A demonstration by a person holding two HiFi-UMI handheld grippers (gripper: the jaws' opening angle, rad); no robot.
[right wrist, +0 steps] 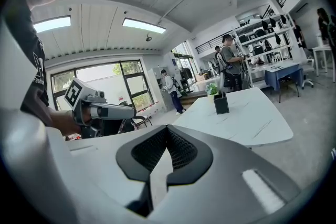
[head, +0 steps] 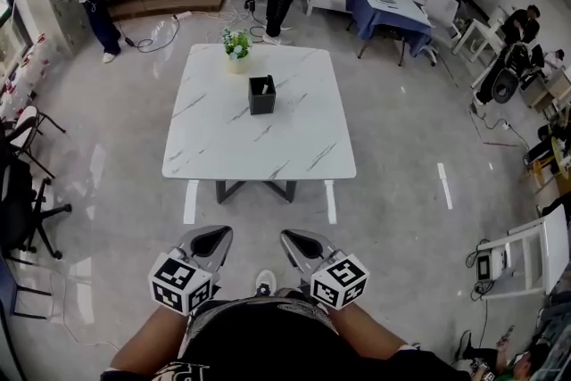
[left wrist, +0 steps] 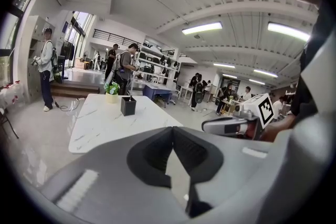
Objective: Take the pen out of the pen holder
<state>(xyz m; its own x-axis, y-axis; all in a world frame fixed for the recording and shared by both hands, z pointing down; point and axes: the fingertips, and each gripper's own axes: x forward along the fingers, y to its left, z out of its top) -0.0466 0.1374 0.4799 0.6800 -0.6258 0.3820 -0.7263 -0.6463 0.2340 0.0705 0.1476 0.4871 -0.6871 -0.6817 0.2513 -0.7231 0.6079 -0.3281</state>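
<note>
A black square pen holder [head: 261,95] stands near the far middle of a white marble table [head: 223,143]. A thin pen [left wrist: 129,95] sticks up out of the holder [left wrist: 128,106]. The holder [right wrist: 221,104] also shows small and far off in the right gripper view. My left gripper [head: 215,232] and right gripper [head: 300,236] are held side by side close to my body, well short of the table's near edge. Both are shut with nothing between the jaws. In the gripper views, the left gripper [left wrist: 171,129] and the right gripper [right wrist: 167,127] point toward the table.
A small potted plant [head: 235,43] stands at the table's far edge, behind the holder. Black chairs [head: 22,192] stand at the left. A blue-covered desk [head: 386,12], shelving, and several people fill the back of the room. Cables [head: 156,36] lie on the floor beyond the table.
</note>
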